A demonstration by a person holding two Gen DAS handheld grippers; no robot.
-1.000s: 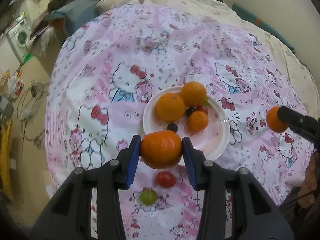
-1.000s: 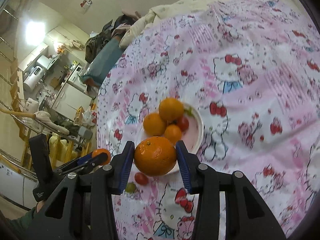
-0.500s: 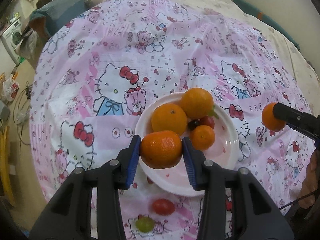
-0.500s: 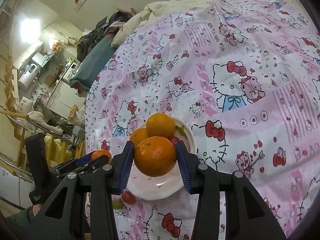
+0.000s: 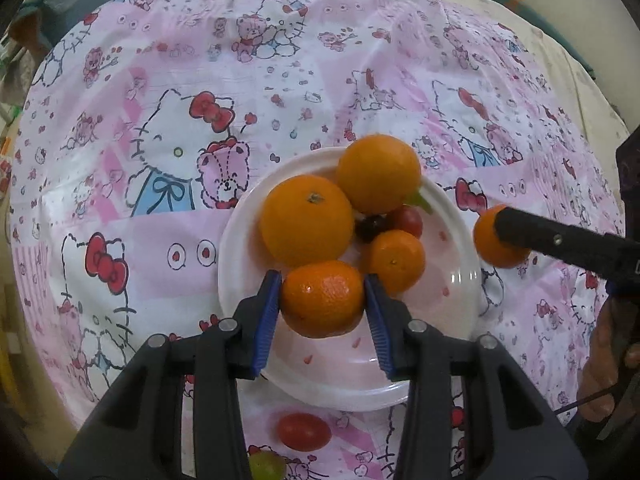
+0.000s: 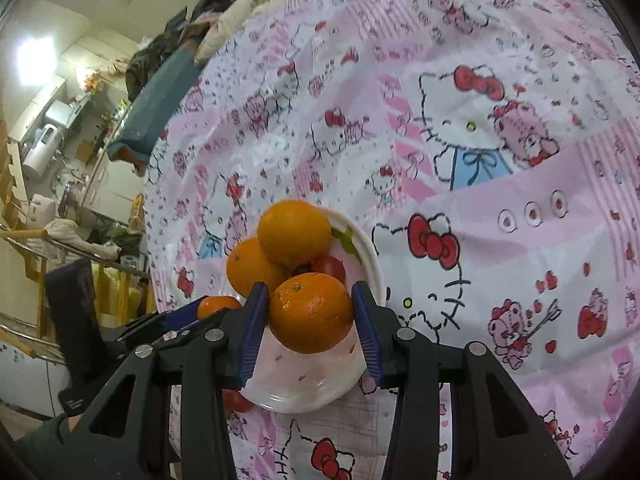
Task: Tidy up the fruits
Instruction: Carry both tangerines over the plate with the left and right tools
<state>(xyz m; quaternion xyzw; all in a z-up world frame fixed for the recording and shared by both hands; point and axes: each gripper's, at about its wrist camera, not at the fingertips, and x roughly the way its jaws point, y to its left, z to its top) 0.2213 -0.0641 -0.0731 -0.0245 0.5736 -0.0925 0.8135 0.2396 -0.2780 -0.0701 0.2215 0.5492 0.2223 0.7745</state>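
Note:
A white plate (image 5: 460, 280) on the pink Hello Kitty cloth holds two big oranges (image 5: 306, 220), a small orange (image 5: 396, 260), a red tomato (image 5: 408, 220) and a dark grape (image 5: 370, 227). My left gripper (image 5: 322, 300) is shut on an orange (image 5: 322, 300) over the plate's near part. My right gripper (image 6: 310, 314) is shut on another orange (image 6: 310, 314) over the plate (image 6: 372, 248); it also shows in the left wrist view (image 5: 500, 236) at the plate's right rim.
A red tomato (image 5: 304, 432) and a green grape (image 5: 266, 466) lie on the cloth in front of the plate. The round table's edge drops off to the left, with chairs and clutter (image 6: 80, 240) beyond.
Both grippers have moved forward with their oranges and now hang over the plate. The loose tomato and grape have slid toward the bottom of the left view.

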